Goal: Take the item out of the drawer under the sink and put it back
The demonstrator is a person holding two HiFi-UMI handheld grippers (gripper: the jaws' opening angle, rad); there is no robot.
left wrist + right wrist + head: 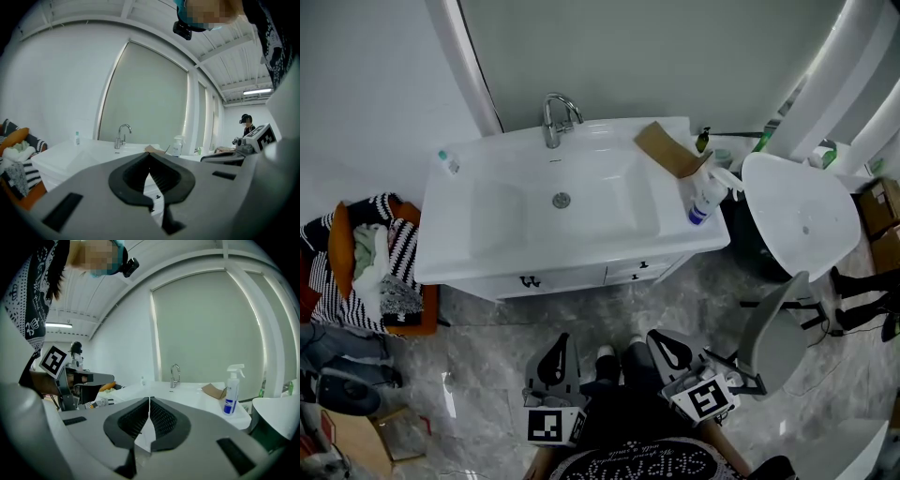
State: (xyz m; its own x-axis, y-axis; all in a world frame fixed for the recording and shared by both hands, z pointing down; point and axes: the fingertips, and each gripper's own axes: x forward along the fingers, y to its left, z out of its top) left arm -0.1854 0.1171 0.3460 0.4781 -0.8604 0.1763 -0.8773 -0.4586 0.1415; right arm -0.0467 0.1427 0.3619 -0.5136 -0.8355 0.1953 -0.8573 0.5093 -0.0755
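Since the drawer (551, 278) under the sink (487, 159) is shut, the item, presumably inside, is out of sight. Both the left tongs (559, 345) and the right tongs (667, 343) are closed and empty, held well short of the cabinet. I judge the approach is in hand. Next, one pair must open, reach the drawer handle (530, 280) and pull.
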